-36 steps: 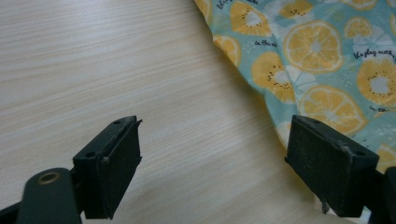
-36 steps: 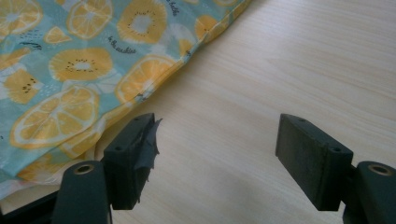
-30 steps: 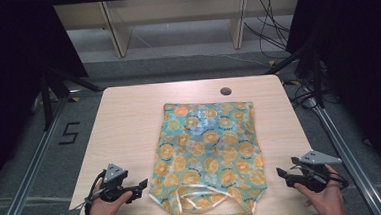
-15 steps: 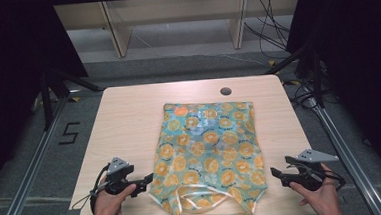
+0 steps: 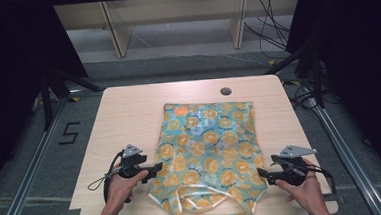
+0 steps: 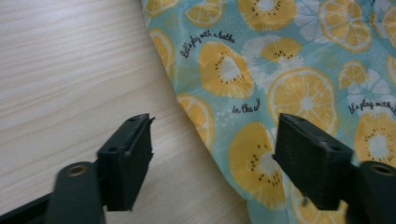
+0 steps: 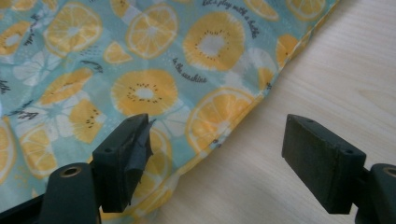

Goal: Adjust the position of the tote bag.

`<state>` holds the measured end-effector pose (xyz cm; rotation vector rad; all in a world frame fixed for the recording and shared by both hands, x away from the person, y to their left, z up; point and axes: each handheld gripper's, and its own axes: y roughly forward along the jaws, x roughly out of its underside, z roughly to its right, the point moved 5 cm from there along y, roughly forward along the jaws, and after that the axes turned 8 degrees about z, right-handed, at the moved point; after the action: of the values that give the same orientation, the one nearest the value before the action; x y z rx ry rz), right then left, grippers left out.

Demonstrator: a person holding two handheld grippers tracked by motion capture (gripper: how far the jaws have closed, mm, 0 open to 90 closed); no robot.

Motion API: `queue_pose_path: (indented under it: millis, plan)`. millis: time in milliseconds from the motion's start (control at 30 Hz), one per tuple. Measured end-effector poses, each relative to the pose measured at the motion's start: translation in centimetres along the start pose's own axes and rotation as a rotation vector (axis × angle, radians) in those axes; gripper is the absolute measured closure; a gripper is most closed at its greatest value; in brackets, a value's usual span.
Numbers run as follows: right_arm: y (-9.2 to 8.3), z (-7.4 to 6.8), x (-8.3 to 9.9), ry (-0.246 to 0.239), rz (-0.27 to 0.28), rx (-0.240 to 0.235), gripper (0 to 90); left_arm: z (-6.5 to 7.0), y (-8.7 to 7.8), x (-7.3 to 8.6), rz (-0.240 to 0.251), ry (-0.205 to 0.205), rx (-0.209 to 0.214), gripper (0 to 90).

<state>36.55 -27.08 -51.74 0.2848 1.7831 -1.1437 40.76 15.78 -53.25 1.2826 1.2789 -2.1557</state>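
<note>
A teal cloth bag (image 5: 208, 144) printed with orange citrus slices lies flat on the wooden table (image 5: 124, 116), its pale handles (image 5: 204, 197) toward the near edge. My left gripper (image 5: 157, 166) is open at the bag's left edge. In the left gripper view, the fabric edge (image 6: 205, 135) runs between the jaws of the left gripper (image 6: 212, 163). My right gripper (image 5: 260, 174) is open at the bag's right edge. In the right gripper view, the bag's hem (image 7: 233, 126) lies between the jaws of the right gripper (image 7: 215, 163).
A round cable hole (image 5: 226, 91) sits near the table's far edge. Metal rails (image 5: 27, 172) flank the table on both sides. A shelf frame (image 5: 173, 18) and cables (image 5: 269, 27) stand behind it.
Both grippers have moved inward toward the bag's side edges; the left one now reaches the fabric's left edge, the right one its right edge.
</note>
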Motion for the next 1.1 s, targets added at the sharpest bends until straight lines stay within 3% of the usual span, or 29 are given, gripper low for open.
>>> queue_pose_path:
  millis: [33,67,133,167,200,300,333,400,433,467,533,600,633,700,833,900,967,1000,1033,1100]
  plan:
    - [0.2,0.2,0.1,-0.020,-0.006,0.025,25.0,-0.1,0.1,0.0,-0.022,0.008,0.010,31.8]
    - [0.3,0.0,0.1,-0.001,-0.021,0.027,25.2,0.0,0.5,0.1,-0.021,-0.005,0.012,33.5]
    - [0.8,0.2,0.1,-0.015,-0.029,0.025,25.2,0.1,1.0,0.2,-0.032,-0.010,0.018,34.6]
    - [1.1,0.4,0.1,-0.017,-0.033,0.028,25.1,-0.1,1.1,0.3,-0.059,0.019,0.023,35.2]
    - [1.3,0.4,0.1,-0.009,-0.045,0.030,24.3,0.1,1.4,0.2,-0.042,-0.003,0.023,36.7]
    - [2.2,0.5,-0.4,0.014,-0.032,0.015,23.4,-0.1,1.7,0.2,-0.057,0.011,0.018,39.4]
    - [2.6,0.8,-0.6,-0.010,-0.024,0.028,23.9,-0.2,1.7,0.2,-0.068,0.024,0.031,40.8]
    - [3.4,1.2,-0.8,0.003,-0.037,0.044,25.4,-0.2,1.8,0.3,-0.078,0.035,0.040,47.4]
    - [3.6,1.3,-0.9,-0.004,-0.057,0.040,28.6,-0.2,1.9,0.3,-0.076,0.040,0.041,50.8]
    - [3.9,1.3,-1.0,0.001,-0.068,0.032,35.6,-0.2,1.9,0.3,-0.084,0.063,0.039,53.5]
    - [4.5,1.3,-1.4,-0.039,-0.057,-0.005,52.7,-0.3,1.8,0.3,-0.087,0.113,0.022,60.9]
    - [4.8,1.7,-1.4,-0.073,-0.068,0.002,69.2,-0.2,1.6,0.2,-0.075,0.121,0.043,71.0]
    - [4.9,1.9,-1.5,-0.082,-0.064,0.000,76.9,-0.1,1.7,0.1,-0.045,0.127,0.038,76.4]
    - [4.9,1.9,-2.0,-0.100,-0.034,-0.028,87.3,0.3,1.6,0.1,-0.048,0.143,0.044,83.7]
    - [5.1,2.4,-2.4,-0.131,-0.030,-0.033,90.0,0.9,1.4,0.2,-0.056,0.196,0.055,88.3]
    - [5.0,2.6,-2.5,-0.121,-0.040,-0.022,90.0,1.3,1.3,0.2,-0.043,0.193,0.068,88.8]
    - [5.0,3.0,-2.8,-0.144,-0.019,-0.014,90.0,1.5,1.1,0.2,-0.050,0.201,0.073,89.1]
    - [4.8,3.0,-2.7,-0.122,-0.029,-0.011,90.0,1.6,1.1,0.3,-0.046,0.203,0.084,89.2]
    - [4.7,3.2,-2.8,-0.131,-0.021,-0.002,90.0,1.8,1.1,0.4,-0.045,0.187,0.081,89.3]
    - [4.6,3.3,-2.9,-0.125,-0.011,0.012,90.0,1.9,0.9,0.5,-0.049,0.203,0.083,89.3]
